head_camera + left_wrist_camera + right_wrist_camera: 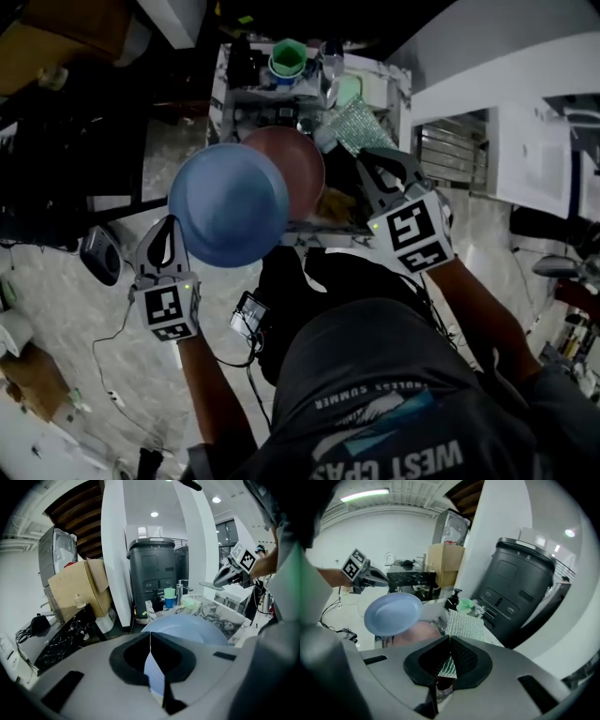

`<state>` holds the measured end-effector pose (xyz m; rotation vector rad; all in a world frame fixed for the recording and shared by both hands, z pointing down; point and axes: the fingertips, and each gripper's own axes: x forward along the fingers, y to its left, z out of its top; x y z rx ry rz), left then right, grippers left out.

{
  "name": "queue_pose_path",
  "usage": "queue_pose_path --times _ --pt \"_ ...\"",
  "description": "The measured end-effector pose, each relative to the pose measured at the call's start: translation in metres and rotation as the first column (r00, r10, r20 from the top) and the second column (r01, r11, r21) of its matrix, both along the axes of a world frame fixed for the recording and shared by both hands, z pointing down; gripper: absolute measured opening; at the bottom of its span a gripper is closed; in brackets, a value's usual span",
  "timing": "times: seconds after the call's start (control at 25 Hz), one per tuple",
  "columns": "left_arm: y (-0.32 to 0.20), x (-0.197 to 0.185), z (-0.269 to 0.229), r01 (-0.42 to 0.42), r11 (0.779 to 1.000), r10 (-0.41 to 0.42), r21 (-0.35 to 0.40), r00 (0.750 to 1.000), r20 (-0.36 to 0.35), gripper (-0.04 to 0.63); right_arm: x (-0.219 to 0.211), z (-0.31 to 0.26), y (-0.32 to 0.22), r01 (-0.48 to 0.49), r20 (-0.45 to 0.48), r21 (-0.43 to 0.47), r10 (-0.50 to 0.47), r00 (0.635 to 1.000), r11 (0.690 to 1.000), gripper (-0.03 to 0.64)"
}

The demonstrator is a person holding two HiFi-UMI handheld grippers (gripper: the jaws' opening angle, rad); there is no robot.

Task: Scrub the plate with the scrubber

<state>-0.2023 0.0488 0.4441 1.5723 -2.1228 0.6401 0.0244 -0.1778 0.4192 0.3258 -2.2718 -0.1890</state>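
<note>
The left gripper (169, 236) has its jaws clamped on the rim of the blue plate (230, 204), holding it in the air, its broad face turned partly toward the right gripper (373, 167). That gripper's jaws are closed on one edge of the scrubber (356, 127), a glittery mesh sheet sticking out past them. It sits to the right of the blue plate and apart from it, so it must travel leftward. Beneath the blue plate a pink plate (302, 167) lies on the counter (220, 613), and beyond it stands a green cup (288, 58).
</note>
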Motion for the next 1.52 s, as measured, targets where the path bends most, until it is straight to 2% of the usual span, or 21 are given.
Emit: queue_pose_path --times 0.12,0.24,0.48,0.96,1.2,1.52 --pt "-0.009 0.008 -0.004 -0.02 1.0 0.02 -0.007 1.0 0.009 0.005 0.04 0.013 -0.036 -0.125 -0.022 -0.001 0.125 0.992 0.992 0.038" --pt "-0.017 0.016 -0.007 -0.04 0.999 0.04 -0.015 0.999 0.017 0.005 0.073 0.03 -0.06 -0.208 -0.049 -0.005 0.208 0.977 0.978 0.038" --pt "-0.028 0.03 -0.008 -0.062 0.997 0.063 -0.034 0.998 0.026 0.005 0.108 0.068 -0.081 -0.258 -0.111 -0.029 0.254 0.961 0.966 0.038" --pt "-0.039 0.05 -0.006 -0.071 0.996 0.072 -0.053 0.997 0.031 0.005 0.123 0.113 -0.091 -0.219 -0.192 -0.059 0.204 0.96 0.974 0.04" --pt "-0.044 0.054 -0.007 -0.069 0.996 0.072 -0.057 0.997 0.034 0.005 0.116 0.119 -0.09 -0.12 -0.226 -0.016 0.113 0.968 0.993 0.046" --pt "-0.05 0.055 -0.011 -0.069 0.996 0.071 -0.055 0.997 0.038 0.005 0.112 0.117 -0.084 -0.029 -0.258 0.0 0.028 0.966 1.0 0.114"
